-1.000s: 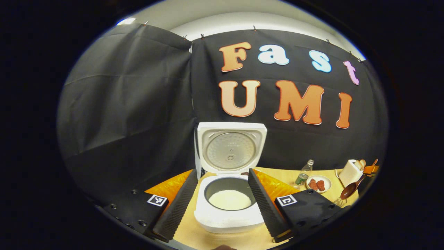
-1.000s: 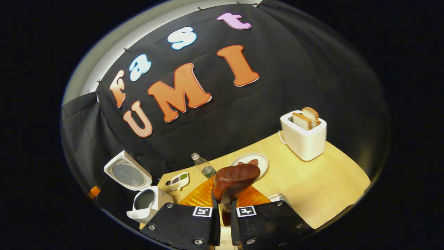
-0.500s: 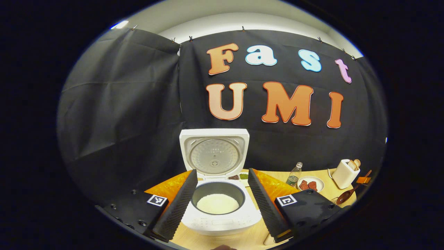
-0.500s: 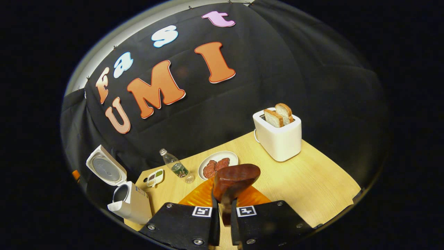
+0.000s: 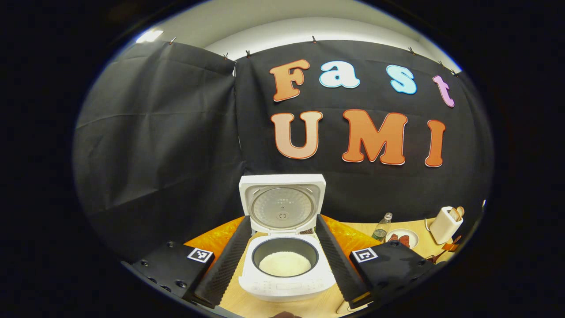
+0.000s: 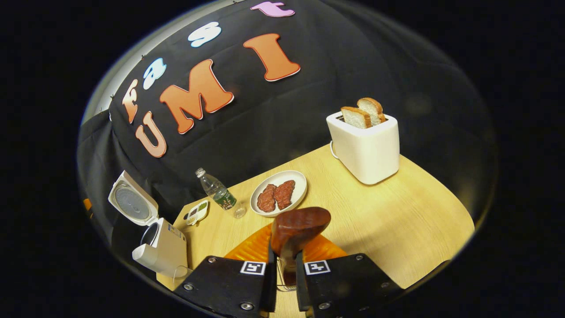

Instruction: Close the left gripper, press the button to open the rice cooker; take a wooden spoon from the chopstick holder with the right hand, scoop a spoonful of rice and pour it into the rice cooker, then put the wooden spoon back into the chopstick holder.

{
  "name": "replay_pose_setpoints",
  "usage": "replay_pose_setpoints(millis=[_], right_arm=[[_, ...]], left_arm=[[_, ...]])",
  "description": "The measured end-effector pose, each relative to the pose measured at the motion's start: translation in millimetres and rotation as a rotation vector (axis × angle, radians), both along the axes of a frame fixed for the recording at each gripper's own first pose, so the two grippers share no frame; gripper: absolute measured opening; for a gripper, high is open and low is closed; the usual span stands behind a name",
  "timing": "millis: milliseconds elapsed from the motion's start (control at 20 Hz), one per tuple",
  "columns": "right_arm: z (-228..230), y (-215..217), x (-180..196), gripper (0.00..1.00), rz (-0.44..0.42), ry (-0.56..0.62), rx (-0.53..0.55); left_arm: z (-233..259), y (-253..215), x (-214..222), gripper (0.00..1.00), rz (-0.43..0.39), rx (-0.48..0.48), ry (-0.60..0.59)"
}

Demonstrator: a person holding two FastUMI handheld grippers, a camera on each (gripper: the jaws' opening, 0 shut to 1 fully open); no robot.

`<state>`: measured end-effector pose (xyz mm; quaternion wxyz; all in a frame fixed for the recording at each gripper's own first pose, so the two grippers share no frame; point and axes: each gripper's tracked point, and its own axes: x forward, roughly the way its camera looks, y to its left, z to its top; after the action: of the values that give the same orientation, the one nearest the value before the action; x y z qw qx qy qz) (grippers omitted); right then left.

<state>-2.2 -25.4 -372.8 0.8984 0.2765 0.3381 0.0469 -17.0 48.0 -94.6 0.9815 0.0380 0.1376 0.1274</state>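
Note:
The white rice cooker [image 5: 287, 282] stands open, its lid [image 5: 282, 205] upright and white rice [image 5: 284, 263] in the pot. My left gripper [image 5: 282, 219] is open, one finger on each side of the cooker and a little in front of it. My right gripper [image 6: 284, 255] is shut on the handle of the wooden spoon [image 6: 300, 224], whose dark bowl sticks out ahead over the table. No rice shows on the spoon. Thin wire bars [image 6: 279, 282] show under the handle between the fingers. From this side the rice cooker [image 6: 165, 249] is far to the left.
On the wooden table [image 6: 397, 221] stand a white toaster [image 6: 366, 148] with two bread slices, a plate [image 6: 296, 180] of meat, a small water bottle [image 6: 218, 194] and a little sauce dish [image 6: 197, 212]. In the left gripper view the bottle [image 5: 382, 226], plate [image 5: 401, 238] and toaster [image 5: 445, 219] sit at the right.
The right gripper with the spoon has tipped down and moved closer to the table, so plate and toaster look nearer. The left gripper has shifted slightly and stays open before the cooker.

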Motion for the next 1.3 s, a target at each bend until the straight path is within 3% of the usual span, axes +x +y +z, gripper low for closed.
replay_pose_setpoints(millis=[250, 350, 400, 500, 600, 950, 1150, 1300], right_arm=[[-4.1, -9.7, -11.9, 0.26, -0.003, 0.077, 0.02], [2.4, -21.7, -15.1, 0.39, -0.025, 0.08, -0.008], [10.0, -29.4, -17.6, 0.54, -0.043, 0.076, -0.02], [30.1, -45.9, -21.4, 0.71, -0.083, 0.047, -0.048], [53.3, -62.0, -27.3, 0.8, -0.114, 0.014, -0.087], [145.4, -98.9, -66.6, 0.84, -0.191, -0.106, -0.238], [177.2, -108.0, -101.6, 0.86, -0.24, -0.129, -0.288], [186.9, -113.9, -119.9, 0.86, -0.28, -0.132, -0.319]], left_arm=[[20.1, 3.1, 31.5, 0.99, -0.018, -0.037, -0.028], [30.2, 11.8, 50.4, 0.99, -0.022, -0.058, -0.039], [35.2, 17.4, 60.8, 0.99, -0.023, -0.067, -0.046], [46.4, 30.2, 82.7, 0.98, -0.023, -0.072, -0.053], [55.3, 48.3, 108.0, 0.98, -0.004, -0.062, -0.049], [23.0, 75.7, 214.7, 0.99, -0.01, 0.034, 0.052], [2.6, 74.7, 260.3, 0.99, -0.026, -0.092, 0.085], [-8.3, 85.1, 276.2, 0.99, 0.004, -0.106, 0.129]])
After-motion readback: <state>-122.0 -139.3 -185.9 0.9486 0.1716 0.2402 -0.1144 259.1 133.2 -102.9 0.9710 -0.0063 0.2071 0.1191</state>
